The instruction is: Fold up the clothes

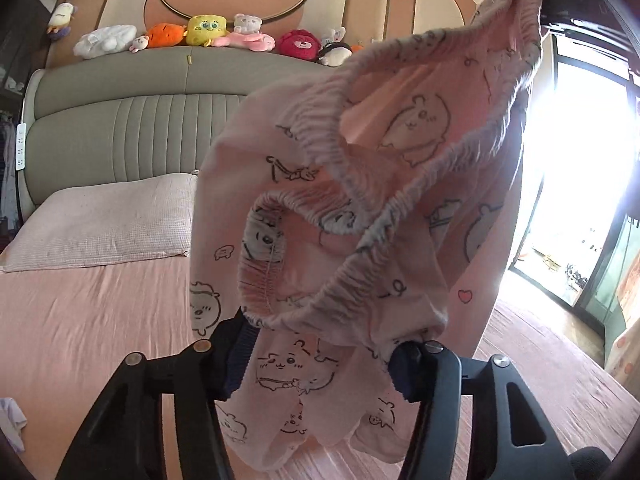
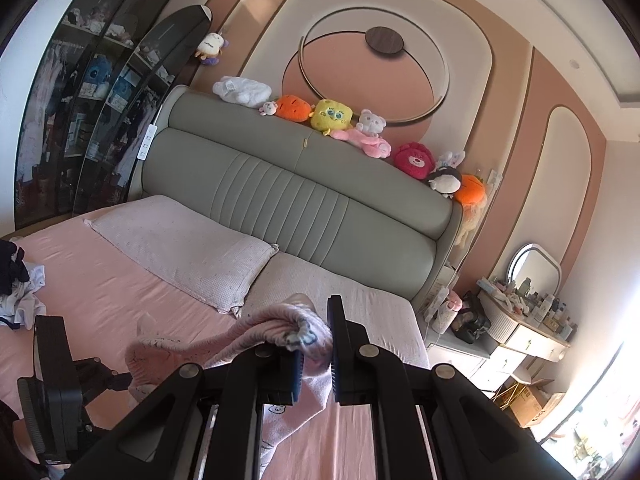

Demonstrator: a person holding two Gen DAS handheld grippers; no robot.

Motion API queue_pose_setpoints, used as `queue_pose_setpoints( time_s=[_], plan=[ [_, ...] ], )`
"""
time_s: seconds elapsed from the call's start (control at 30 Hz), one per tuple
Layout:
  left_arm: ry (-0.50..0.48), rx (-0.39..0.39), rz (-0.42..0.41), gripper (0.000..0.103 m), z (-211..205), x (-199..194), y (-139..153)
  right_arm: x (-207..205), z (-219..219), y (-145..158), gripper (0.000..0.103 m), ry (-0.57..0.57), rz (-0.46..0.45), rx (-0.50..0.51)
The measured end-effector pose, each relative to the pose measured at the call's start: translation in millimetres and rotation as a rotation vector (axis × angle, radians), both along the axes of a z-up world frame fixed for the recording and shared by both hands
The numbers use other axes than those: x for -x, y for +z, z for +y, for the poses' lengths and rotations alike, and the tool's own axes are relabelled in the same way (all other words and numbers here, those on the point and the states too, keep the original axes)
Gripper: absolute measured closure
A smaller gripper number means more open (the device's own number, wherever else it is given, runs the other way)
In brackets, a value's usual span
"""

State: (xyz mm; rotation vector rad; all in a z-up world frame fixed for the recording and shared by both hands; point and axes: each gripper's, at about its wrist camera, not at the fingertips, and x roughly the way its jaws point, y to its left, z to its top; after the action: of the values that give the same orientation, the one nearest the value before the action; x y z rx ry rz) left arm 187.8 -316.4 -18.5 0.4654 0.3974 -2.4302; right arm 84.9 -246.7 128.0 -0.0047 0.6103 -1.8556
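1. I am holding pink printed pants [image 1: 360, 208] up over the bed [image 1: 80, 320], their elastic waistband gaping open toward my left camera.
2. My left gripper [image 1: 320, 364] is sitting half-apart with the waistband's lower edge draped between its fingers; I cannot tell whether the pads are pressing the cloth.
3. My right gripper [image 2: 314, 360] is clamping together on a bunched edge of the pants [image 2: 280, 328], cloth trailing down between its fingers.
4. The pink sheet is lying bare below the hanging legs, giving open room; a pillow [image 1: 108, 224] is lying near the grey headboard [image 1: 140, 132], well apart from the pants.
5. Plush toys [image 2: 332, 116] are lining the headboard's top edge.
6. The left view alone is showing the cartoon prints, the hanging legs, and a bright glass door [image 1: 580, 180] beyond the bed's right edge.
7. The right view alone is showing a heap of other clothes [image 2: 20, 284] at the bed's left edge, a dark glass wardrobe [image 2: 100, 120], a cluttered dressing table [image 2: 528, 320], and my left gripper [image 2: 52, 380] from the side, low left.
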Motion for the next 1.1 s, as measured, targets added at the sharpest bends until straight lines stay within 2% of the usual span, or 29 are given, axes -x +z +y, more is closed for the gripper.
queue_pose_setpoints(
  time_s=[0.13,0.2,0.33,0.5,0.63,0.77,0.87,0.97,1.03,1.07,1.1],
  plan=[
    [-0.013,-0.026,0.033,0.066,-3,-8,6,14,-1,-9,0.095,-0.032,-0.021,-0.015],
    [-0.017,-0.020,0.031,0.075,0,-8,9,19,-1,-11,0.095,-0.032,-0.039,-0.019],
    [-0.017,-0.011,0.037,0.076,18,-15,19,25,-2,-18,0.095,-0.048,-0.029,-0.031],
    [-0.005,-0.060,0.067,0.076,-26,-18,2,35,-4,-34,0.095,-0.079,-0.025,-0.068],
    [0.025,-0.057,0.091,0.076,-36,-32,9,50,-7,-47,0.095,-0.105,-0.054,-0.096],
    [0.038,-0.021,0.116,0.077,-46,-45,21,58,-8,-55,0.095,-0.065,-0.122,-0.117],
    [0.016,-0.013,0.149,0.076,-53,-52,28,52,-7,-58,0.095,-0.044,-0.103,-0.116],
    [-0.003,-0.031,0.143,0.075,-60,-52,27,45,-6,-57,0.095,-0.025,-0.093,-0.108],
    [-0.013,-0.073,0.132,0.057,-64,-49,21,43,-6,-56,0.095,-0.017,-0.094,-0.104],
    [-0.030,-0.099,0.136,0.029,-66,-48,17,42,-6,-55,0.095,-0.014,-0.097,-0.104],
    [-0.052,-0.124,0.145,0.015,-67,-47,14,41,-5,-55,0.095,-0.012,-0.098,-0.103]
  ],
)
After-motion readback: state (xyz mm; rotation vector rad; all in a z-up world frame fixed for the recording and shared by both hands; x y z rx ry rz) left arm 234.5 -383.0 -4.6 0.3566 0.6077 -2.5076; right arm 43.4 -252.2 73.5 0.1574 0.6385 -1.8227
